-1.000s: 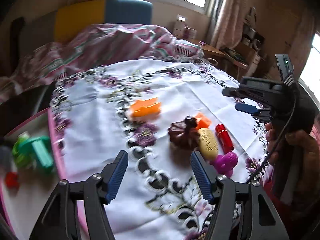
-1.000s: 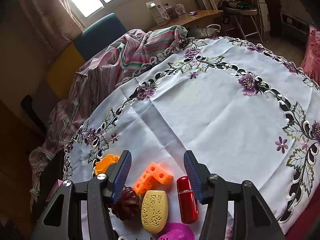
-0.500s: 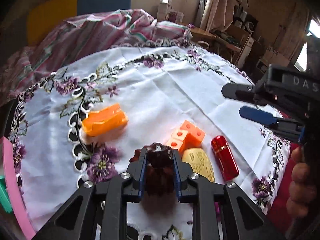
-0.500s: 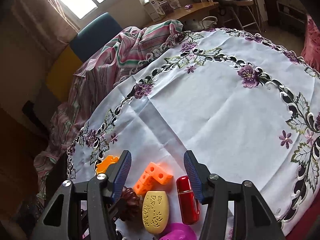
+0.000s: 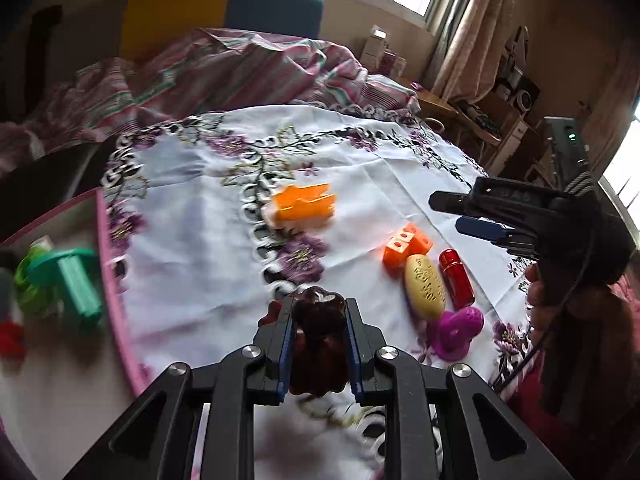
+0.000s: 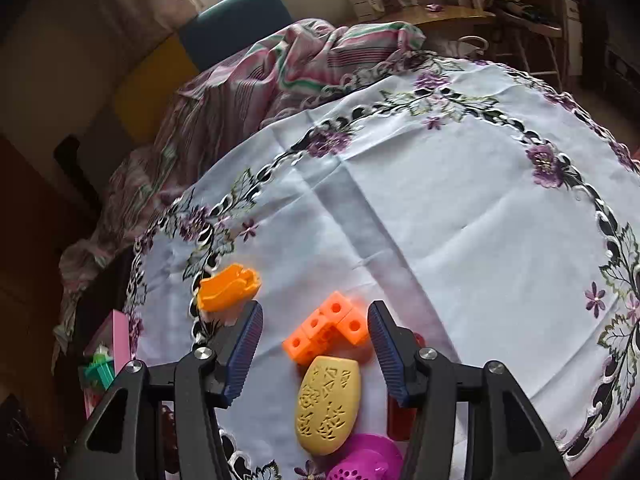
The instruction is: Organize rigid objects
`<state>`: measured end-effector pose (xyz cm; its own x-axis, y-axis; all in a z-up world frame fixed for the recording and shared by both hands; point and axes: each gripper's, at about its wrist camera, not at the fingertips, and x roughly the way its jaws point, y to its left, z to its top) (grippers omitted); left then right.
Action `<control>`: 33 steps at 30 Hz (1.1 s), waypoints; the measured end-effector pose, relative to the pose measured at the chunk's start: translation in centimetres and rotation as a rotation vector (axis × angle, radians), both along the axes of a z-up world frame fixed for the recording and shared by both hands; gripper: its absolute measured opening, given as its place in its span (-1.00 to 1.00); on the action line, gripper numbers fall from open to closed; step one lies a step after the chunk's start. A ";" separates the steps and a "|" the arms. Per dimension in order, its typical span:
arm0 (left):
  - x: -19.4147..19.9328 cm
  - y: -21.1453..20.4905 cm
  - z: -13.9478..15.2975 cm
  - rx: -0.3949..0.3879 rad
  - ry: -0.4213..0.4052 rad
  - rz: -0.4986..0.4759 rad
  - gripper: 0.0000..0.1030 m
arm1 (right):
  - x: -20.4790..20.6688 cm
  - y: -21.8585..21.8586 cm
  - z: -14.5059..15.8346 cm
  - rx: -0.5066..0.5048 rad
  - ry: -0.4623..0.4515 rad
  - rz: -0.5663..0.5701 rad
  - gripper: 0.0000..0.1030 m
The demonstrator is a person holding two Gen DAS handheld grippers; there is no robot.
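Observation:
My left gripper (image 5: 319, 308) is shut on a dark brown flower-shaped piece (image 5: 320, 322), held just above the embroidered tablecloth (image 5: 192, 248). To its right lie an orange cube block (image 5: 406, 246), a yellow oval piece (image 5: 424, 286), a red cylinder (image 5: 456, 278) and a magenta piece (image 5: 460, 330). An orange moulded piece (image 5: 304, 202) sits farther back. My right gripper (image 6: 315, 312) hangs open over the orange cube block (image 6: 328, 332), with the yellow oval piece (image 6: 328, 404) just behind it. The same right gripper (image 5: 446, 213) shows at the right of the left wrist view.
A pink-rimmed tray (image 5: 108, 248) at the table's left edge holds a green piece (image 5: 68, 280) and a red one (image 5: 10, 338). A striped blanket (image 5: 240, 68) is heaped behind the table. A hand (image 5: 540, 292) holds the right gripper.
My left gripper closed on the brown piece and carried it left, away from the cluster. The right gripper dipped slightly closer to the orange cubes, still open.

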<state>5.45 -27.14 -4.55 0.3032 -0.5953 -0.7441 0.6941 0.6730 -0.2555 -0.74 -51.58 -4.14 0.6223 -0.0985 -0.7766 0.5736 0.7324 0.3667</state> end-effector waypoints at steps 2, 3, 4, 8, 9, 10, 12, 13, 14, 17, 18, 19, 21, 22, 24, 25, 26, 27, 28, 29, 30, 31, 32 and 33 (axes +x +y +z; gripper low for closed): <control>0.0 1.7 0.2 -0.010 0.007 0.027 -0.56 | 0.9 1.3 -0.4 -0.005 0.024 0.070 0.08; -0.1 3.0 0.5 -0.016 0.008 0.047 -0.56 | 1.4 2.2 -0.6 -0.016 0.041 0.110 0.07; -0.1 3.8 0.7 -0.022 0.005 0.059 -0.56 | 1.9 3.0 -0.8 -0.030 0.057 0.145 0.08; -0.3 7.0 1.6 -0.032 -0.021 0.099 -0.56 | 4.4 5.8 -1.0 -0.091 0.104 0.262 0.30; -0.3 7.9 1.8 -0.039 -0.022 0.111 -0.56 | 5.2 6.3 -1.0 -0.102 0.113 0.280 0.35; -0.4 8.4 1.8 -0.043 -0.020 0.118 -0.56 | 6.1 6.7 -1.0 -0.116 0.121 0.295 0.35; -0.4 9.6 1.9 -0.052 -0.018 0.137 -0.56 | 8.0 7.0 -1.1 -0.147 0.144 0.306 0.41; -0.4 10.0 1.8 -0.053 -0.018 0.144 -0.56 | 8.9 7.0 -1.2 -0.161 0.157 0.308 0.51; -0.4 10.6 1.8 -0.054 -0.016 0.151 -0.56 | 9.9 7.0 -1.4 -0.171 0.167 0.309 0.55; -0.2 12.2 1.6 -0.062 -0.002 0.183 -0.56 | 12.3 6.8 -2.2 -0.192 0.211 0.312 0.59; -0.1 12.9 1.6 -0.065 0.002 0.197 -0.56 | 12.9 6.8 -2.6 -0.204 0.228 0.310 0.61; 0.0 13.5 1.6 -0.067 0.005 0.211 -0.56 | 13.5 6.7 -2.9 -0.215 0.245 0.306 0.61; 0.1 14.4 1.6 -0.071 0.010 0.230 -0.56 | 14.6 6.5 -3.6 -0.224 0.269 0.293 0.61; 0.1 14.8 1.6 -0.071 0.012 0.241 -0.56 | 15.0 6.4 -4.0 -0.223 0.281 0.292 0.61; 0.3 15.6 1.6 -0.074 0.018 0.261 -0.56 | 15.6 6.2 -4.8 -0.217 0.308 0.290 0.60; 0.4 15.9 1.5 -0.075 0.021 0.267 -0.56 | 15.7 6.2 -5.0 -0.208 0.306 0.290 0.45; 0.4 16.2 1.5 -0.076 0.022 0.274 -0.56 | 15.7 6.1 -5.2 -0.192 0.298 0.298 0.40; 0.4 16.4 1.4 -0.074 0.022 0.280 -0.56 | 15.7 6.1 -5.2 -0.193 0.292 0.305 0.39; 0.5 16.6 1.3 -0.072 0.022 0.284 -0.56 | 15.6 6.2 -5.1 -0.202 0.290 0.310 0.39; 0.5 16.8 1.2 -0.072 0.026 0.292 -0.56 | 15.3 6.3 -4.8 -0.209 0.280 0.316 0.38; 0.5 17.0 1.1 -0.072 0.028 0.296 -0.56 | 14.9 6.4 -4.5 -0.217 0.272 0.317 0.38; 0.5 17.1 1.0 -0.071 0.032 0.300 -0.56 | 14.5 6.7 -4.1 -0.227 0.265 0.321 0.38; 0.6 17.3 0.9 -0.069 0.034 0.306 -0.56 | 14.0 7.0 -3.7 -0.239 0.258 0.328 0.38; 0.6 17.5 0.8 -0.067 0.035 0.311 -0.56 | 13.4 7.3 -3.3 -0.247 0.251 0.336 0.38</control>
